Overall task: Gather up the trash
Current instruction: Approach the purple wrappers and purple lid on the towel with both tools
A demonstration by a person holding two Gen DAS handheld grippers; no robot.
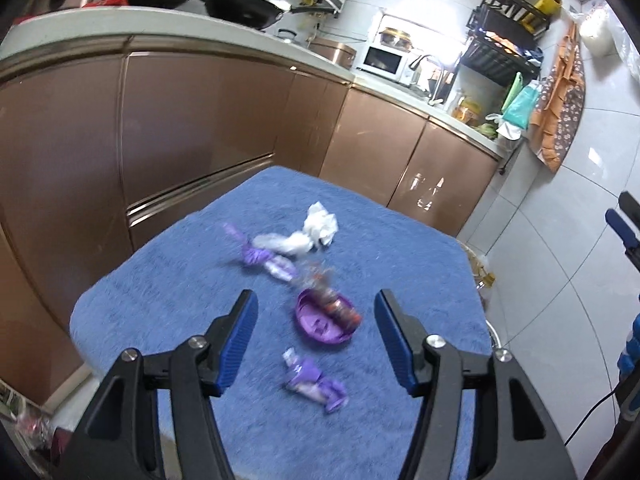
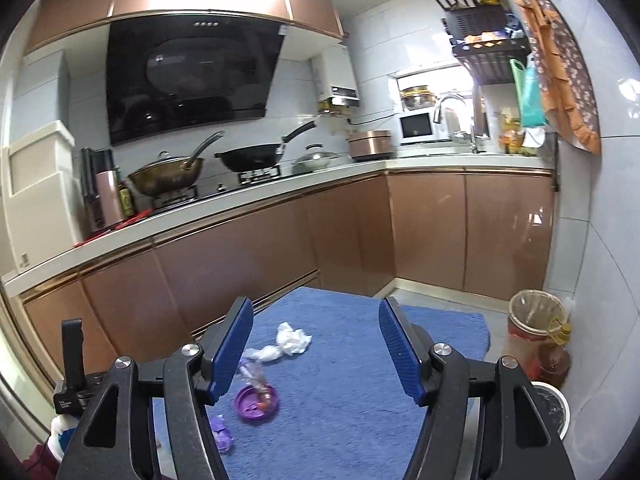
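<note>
Blue towel-covered table [image 1: 168,304] fills the left wrist view, where the wide-open, empty left gripper [image 1: 316,312] hangs over a purple twisted candy wrapper [image 1: 314,382] lying near-centre, long axis left-to-right, while the right wrist view shows the right gripper [image 2: 316,320], equally spread and empty, farther back.

Ahead of the left gripper [image 1: 316,312] lies a nappy blue terry cloth [image 1: 168,304], matt and rough. On it sit a crumpled white paper tissue [image 1: 320,226], crinkly glossy purple wrappers [image 1: 316,384] and a smooth purple plastic lid [image 1: 316,326]. The gripper's blue pads [image 1: 240,332] look ribbed and matt. Beyond stand glossy copper-toned cabinet doors [image 1: 192,120].
</note>
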